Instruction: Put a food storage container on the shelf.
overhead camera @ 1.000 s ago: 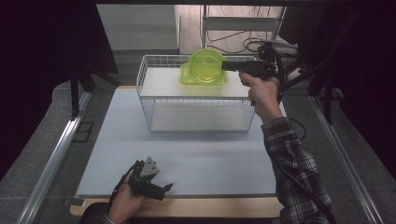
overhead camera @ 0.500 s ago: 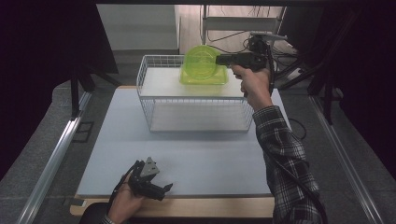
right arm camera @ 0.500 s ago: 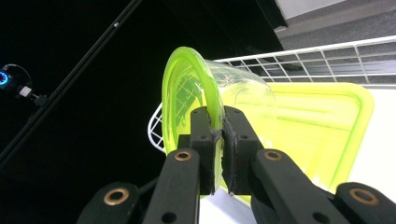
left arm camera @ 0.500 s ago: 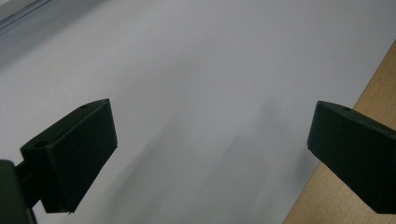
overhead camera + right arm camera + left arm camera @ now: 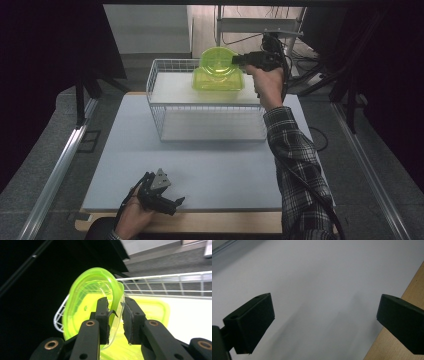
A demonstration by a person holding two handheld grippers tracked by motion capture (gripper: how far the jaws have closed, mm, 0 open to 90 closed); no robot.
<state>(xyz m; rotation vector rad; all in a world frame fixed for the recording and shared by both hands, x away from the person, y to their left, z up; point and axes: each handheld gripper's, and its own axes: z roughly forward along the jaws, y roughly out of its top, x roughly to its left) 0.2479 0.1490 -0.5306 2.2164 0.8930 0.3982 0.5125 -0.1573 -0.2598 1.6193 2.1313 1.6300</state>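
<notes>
A bright green see-through bowl (image 5: 216, 59) stands on edge inside the white wire basket (image 5: 156, 102), over a flat green lid (image 5: 220, 82) lying on the basket's floor. My right gripper (image 5: 235, 60) reaches in from the right at the bowl's rim. In the right gripper view the bowl (image 5: 87, 305) has its thin rim between the jaws of my right gripper (image 5: 116, 302). Those jaws have just been opening, and a gap shows beside the rim. The lid (image 5: 155, 310) lies behind. My left gripper (image 5: 172, 202) rests open and empty at the table's front edge, and my left gripper (image 5: 325, 296) looks at bare mat.
The basket stands at the back of the grey-white mat (image 5: 210, 170). A wooden table edge (image 5: 210, 222) runs along the front and shows again as the wooden edge (image 5: 412, 290). Metal rails (image 5: 55, 170) flank the table, with cables and stands behind the basket.
My right hand has moved left along the basket's back with the green bowl, which now stands more upright over the lid. The left gripper has stayed put.
</notes>
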